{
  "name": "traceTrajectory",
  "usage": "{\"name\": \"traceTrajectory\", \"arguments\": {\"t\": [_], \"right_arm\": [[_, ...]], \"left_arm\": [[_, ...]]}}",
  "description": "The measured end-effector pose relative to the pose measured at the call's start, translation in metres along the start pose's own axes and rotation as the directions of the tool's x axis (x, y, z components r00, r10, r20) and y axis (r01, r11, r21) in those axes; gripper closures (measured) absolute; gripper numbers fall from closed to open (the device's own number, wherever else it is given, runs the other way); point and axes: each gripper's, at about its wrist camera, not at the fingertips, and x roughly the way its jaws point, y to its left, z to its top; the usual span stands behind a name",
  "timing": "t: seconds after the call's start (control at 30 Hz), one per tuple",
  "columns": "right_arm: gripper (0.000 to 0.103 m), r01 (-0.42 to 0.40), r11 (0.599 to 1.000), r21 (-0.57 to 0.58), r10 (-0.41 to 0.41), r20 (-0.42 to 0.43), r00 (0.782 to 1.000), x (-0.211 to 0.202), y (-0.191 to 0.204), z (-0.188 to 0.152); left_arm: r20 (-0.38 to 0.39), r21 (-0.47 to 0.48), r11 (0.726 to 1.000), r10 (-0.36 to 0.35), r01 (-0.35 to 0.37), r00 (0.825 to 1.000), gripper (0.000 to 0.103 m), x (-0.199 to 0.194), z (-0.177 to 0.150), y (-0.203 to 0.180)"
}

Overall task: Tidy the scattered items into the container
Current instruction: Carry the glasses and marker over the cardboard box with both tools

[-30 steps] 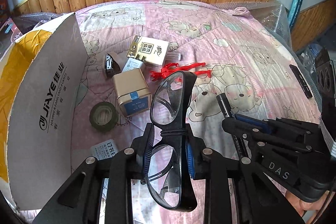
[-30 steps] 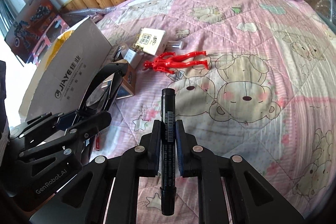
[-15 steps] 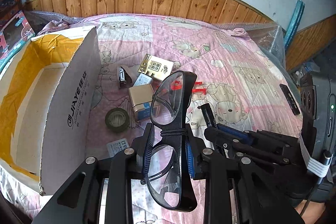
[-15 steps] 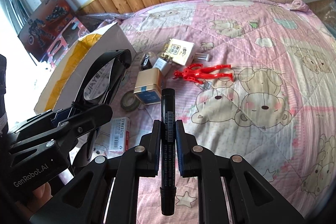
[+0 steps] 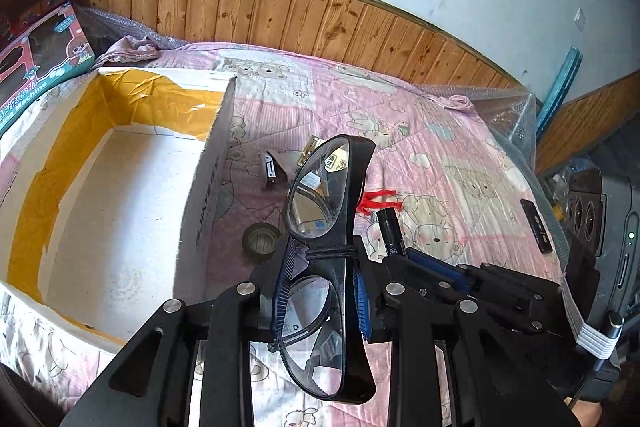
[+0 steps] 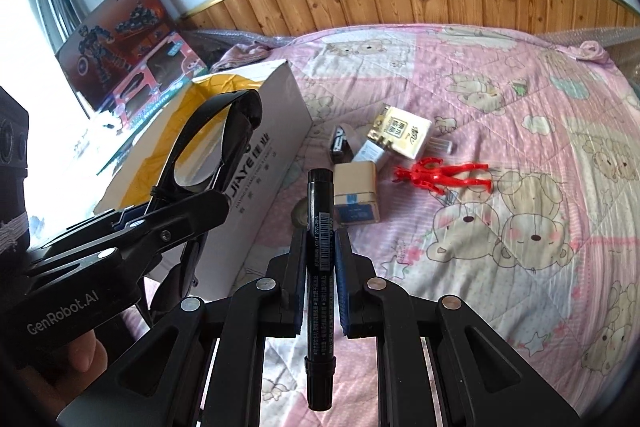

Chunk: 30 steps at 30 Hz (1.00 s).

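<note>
Black-framed glasses (image 5: 320,195) stand on edge in my left gripper (image 5: 322,267), which is shut on their bridge. They hang above the pink quilt, just right of the open white cardboard box (image 5: 204,195) with yellow tape inside. My right gripper (image 6: 320,247) is shut on a black marker (image 6: 319,195), cap pointing forward. In the right wrist view the left gripper (image 6: 160,223) and the glasses (image 6: 200,155) sit at the box's near right wall (image 6: 264,167). The left wrist view shows the marker (image 5: 390,227) close beside the glasses on the right.
Loose on the quilt lie a red figure (image 6: 444,175), a tan tin (image 6: 356,195), a white-gold carton (image 6: 402,131), a small black item (image 6: 340,143) and a tape roll (image 5: 261,241). A black remote (image 5: 536,225) lies near the bed's right edge. Toy boxes (image 6: 120,39) lean at the left.
Both grippers have risen and swung left toward the box, each keeping its item. The box's inside now shows in the left wrist view.
</note>
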Motion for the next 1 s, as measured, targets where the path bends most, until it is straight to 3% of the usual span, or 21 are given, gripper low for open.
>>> {"name": "traceTrajectory", "arguments": {"t": [0.53,1.0], "right_arm": [[0.089,-0.048,0.996,-0.078,0.049,0.010,0.999,0.005,0.092,0.041],[0.089,-0.101,0.985,-0.142,0.095,-0.048,0.994,0.047,0.159,0.068]], "left_arm": [[0.076,-0.119,0.993,-0.007,0.017,0.997,0.075,-0.048,0.024,0.080],[0.094,-0.230,0.973,0.039,-0.017,0.995,0.075,-0.063,0.037,0.160]]}}
